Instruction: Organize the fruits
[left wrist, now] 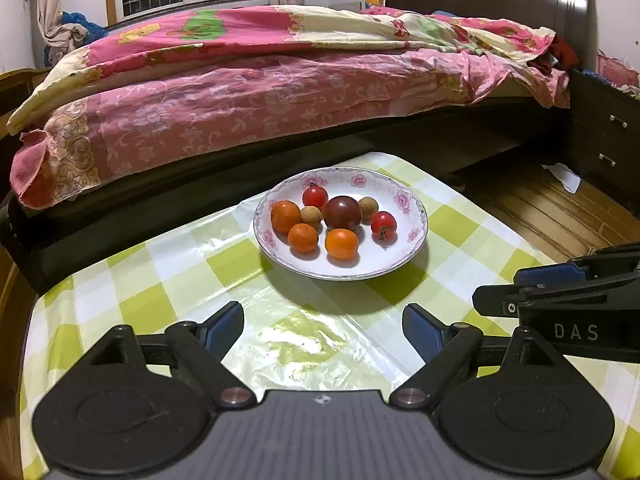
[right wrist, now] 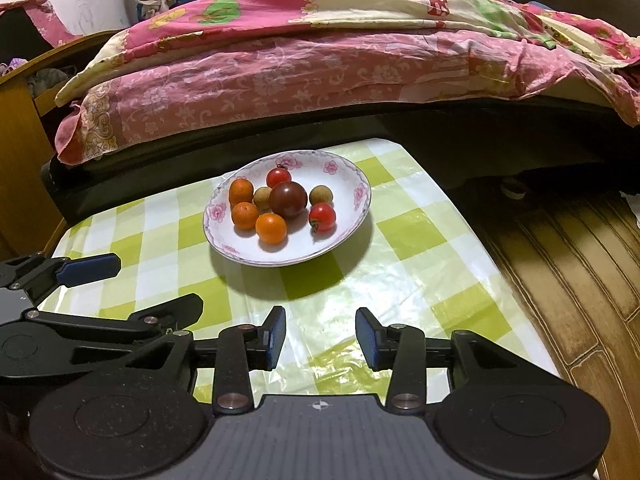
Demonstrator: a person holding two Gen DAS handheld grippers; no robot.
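Observation:
A white plate with a pink flower rim stands on the green-checked tablecloth. It holds three small oranges, two red tomatoes, a dark purple-red tomato and two tan longans. My left gripper is open and empty, a little short of the plate. My right gripper is open and empty, also short of the plate. Each gripper shows in the other's view, the right gripper and the left gripper.
The small table ends just behind the plate. A bed with a pink quilt lies close behind it. A dark nightstand stands at the right over wooden floor.

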